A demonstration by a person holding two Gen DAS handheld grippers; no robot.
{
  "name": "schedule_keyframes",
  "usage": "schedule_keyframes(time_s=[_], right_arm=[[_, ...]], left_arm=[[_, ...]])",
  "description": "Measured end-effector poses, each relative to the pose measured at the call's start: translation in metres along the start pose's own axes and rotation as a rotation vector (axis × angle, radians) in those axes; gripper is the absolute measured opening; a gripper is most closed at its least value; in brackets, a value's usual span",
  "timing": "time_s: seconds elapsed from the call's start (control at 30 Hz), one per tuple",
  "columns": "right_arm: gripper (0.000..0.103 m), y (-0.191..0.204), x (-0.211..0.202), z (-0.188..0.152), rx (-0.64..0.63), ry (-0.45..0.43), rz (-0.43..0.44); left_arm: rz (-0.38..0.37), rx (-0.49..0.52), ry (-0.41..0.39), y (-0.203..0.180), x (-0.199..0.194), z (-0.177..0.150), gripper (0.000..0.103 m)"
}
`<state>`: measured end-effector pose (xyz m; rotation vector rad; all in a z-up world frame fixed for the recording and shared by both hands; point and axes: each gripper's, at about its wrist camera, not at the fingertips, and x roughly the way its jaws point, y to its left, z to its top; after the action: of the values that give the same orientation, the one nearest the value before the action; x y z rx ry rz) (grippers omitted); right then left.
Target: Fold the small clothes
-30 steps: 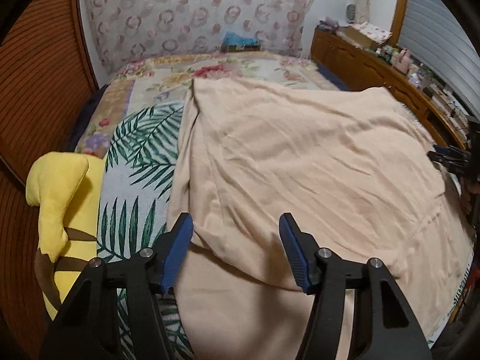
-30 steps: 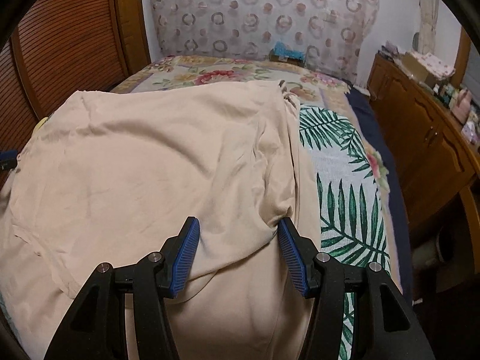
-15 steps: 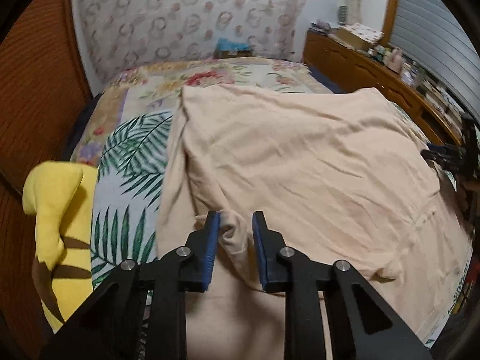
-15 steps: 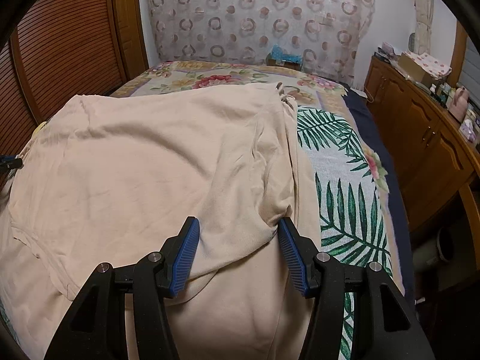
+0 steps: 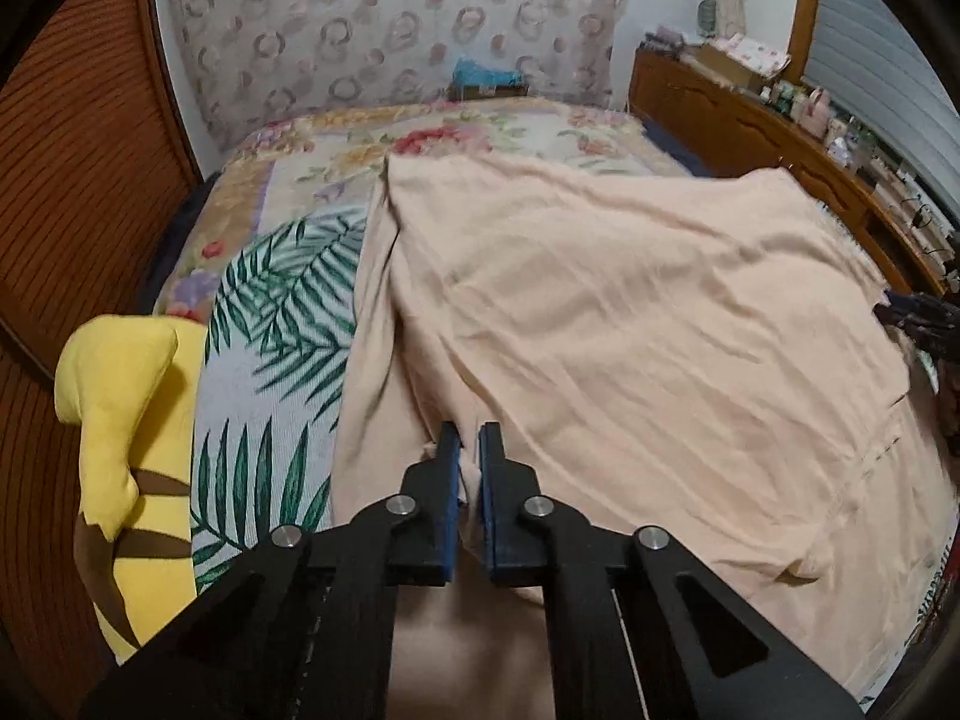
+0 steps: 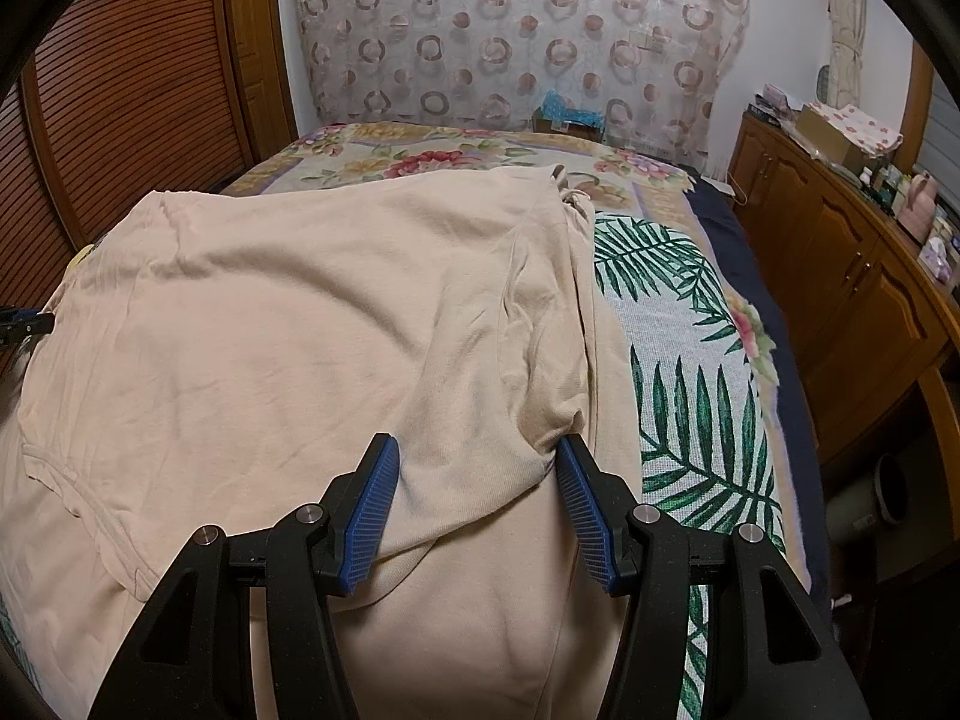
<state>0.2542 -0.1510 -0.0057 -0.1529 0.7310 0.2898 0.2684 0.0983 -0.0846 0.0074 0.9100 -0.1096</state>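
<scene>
A large peach garment [image 5: 630, 330] lies spread over the bed, its near part folded back on itself. My left gripper [image 5: 470, 438] is closing its jaws tight on a bunched fold at the garment's near left edge, and the blue pads press the cloth. In the right wrist view the same garment [image 6: 300, 330] fills the left and middle. My right gripper [image 6: 477, 456] stands open low over the folded sleeve corner, with cloth lying between its pads. Each gripper shows faintly at the other view's edge: the right gripper [image 5: 918, 324] and the left gripper [image 6: 18, 324].
The bedspread [image 6: 690, 390] has green palm leaves and flowers. A yellow plush toy [image 5: 120, 420] lies at the bed's left edge by slatted wooden doors [image 5: 72, 180]. A wooden dresser [image 6: 840, 252] with small items runs along the right. A grey pipe [image 6: 870, 498] sits on the floor.
My left gripper's jaws went from wide open to shut, gathering a fold of the garment between them. The right gripper has kept still and open.
</scene>
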Motion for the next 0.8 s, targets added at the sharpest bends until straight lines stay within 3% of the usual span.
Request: schedule_keyframes(time_s=[0.23, 0.5, 0.63, 0.73, 0.8], right_arm=[[0.057, -0.001, 0.0, 0.0, 0.002, 0.0, 0.004], [0.057, -0.007, 0.0, 0.001, 0.025, 0.001, 0.02], [0.057, -0.021, 0.0, 0.008, 0.116, 0.004, 0.085], [0.042, -0.026, 0.007, 0.013, 0.15, 0.031, 0.094], [0.04, -0.02, 0.01, 0.013, 0.115, 0.041, 0.064]], left_arm=[[-0.009, -0.022, -0.07, 0.001, -0.017, 0.006, 0.005], [-0.025, -0.034, -0.06, 0.0, -0.012, 0.003, 0.005], [-0.033, -0.041, -0.052, 0.003, -0.009, 0.001, 0.005], [-0.037, -0.047, -0.049, 0.004, -0.006, 0.001, 0.005], [-0.037, -0.045, -0.048, 0.004, -0.006, 0.0, 0.005]])
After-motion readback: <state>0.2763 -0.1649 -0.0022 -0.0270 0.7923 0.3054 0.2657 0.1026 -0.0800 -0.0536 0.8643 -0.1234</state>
